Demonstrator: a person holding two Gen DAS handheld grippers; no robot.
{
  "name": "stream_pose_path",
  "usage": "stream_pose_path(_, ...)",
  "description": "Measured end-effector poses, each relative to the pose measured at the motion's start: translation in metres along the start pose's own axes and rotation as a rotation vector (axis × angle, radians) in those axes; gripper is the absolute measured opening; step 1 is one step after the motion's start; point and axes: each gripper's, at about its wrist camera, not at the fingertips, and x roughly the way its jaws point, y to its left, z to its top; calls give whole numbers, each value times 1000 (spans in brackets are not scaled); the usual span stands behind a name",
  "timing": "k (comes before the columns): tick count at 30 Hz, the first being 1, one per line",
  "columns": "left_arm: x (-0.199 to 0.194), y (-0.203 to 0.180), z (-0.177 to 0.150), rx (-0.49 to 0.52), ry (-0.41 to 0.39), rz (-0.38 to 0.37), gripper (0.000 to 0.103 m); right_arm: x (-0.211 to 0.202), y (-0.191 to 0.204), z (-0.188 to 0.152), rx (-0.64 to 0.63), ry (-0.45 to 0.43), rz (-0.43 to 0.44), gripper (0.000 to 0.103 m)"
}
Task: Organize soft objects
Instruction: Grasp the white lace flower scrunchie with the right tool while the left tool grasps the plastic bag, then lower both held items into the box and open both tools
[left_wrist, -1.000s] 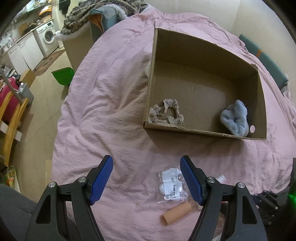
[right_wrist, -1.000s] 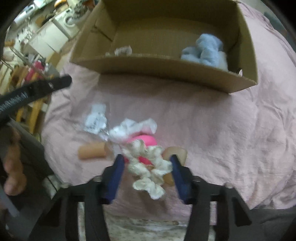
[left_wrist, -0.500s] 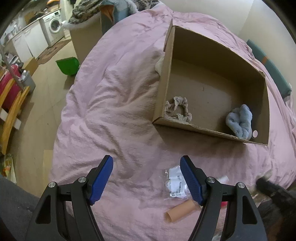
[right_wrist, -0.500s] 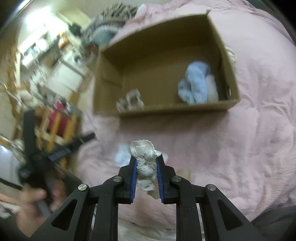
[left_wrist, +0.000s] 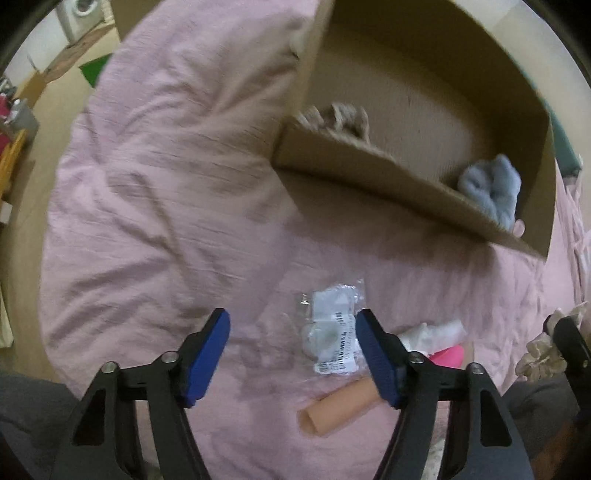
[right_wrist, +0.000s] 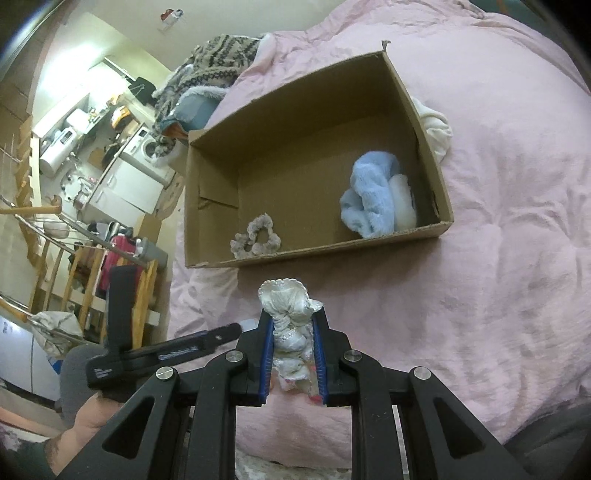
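white scrunchie (right_wrist: 286, 314) – pinched in R claw (right_wrist: 292, 334), box (right_wrist: 207, 206) ahead

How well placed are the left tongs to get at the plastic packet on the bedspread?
Probably well: the left tongs are open, the plastic packet lies flat just ahead near the right-hand pad, and nothing covers it.

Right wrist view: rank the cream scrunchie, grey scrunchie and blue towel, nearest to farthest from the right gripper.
1. Cream scrunchie, clamped in the right gripper.
2. Grey scrunchie, box's near left corner.
3. Blue towel, box's right side.
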Motion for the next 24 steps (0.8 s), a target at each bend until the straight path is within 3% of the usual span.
stream_pose_path(7, 13, -24, -7, 118, 28, 39, 64, 9, 0, 1, 5, 19, -17, 21)
stream_pose_path(10, 17, -30, -12, 163, 37, 61, 47, 11, 1, 1, 0, 22, -22, 21)
stream_pose_path(11, 19, -32, -14, 184, 37, 83, 35, 11, 1, 1, -5, 23, -23, 21)
stream_pose_path(12, 19, -32, -16, 196, 35, 100, 33, 12, 2, 1, -8, 23, -26, 21)
stream_pose_path(15, 13, -29, -18, 183, 21, 84, 26, 14, 5, 0, -21, 25, -34, 21)
stream_pose_path(24, -27, -8, -21, 127, -71, 58, 23, 17, 4, -1, -35, 28, -55, 21)
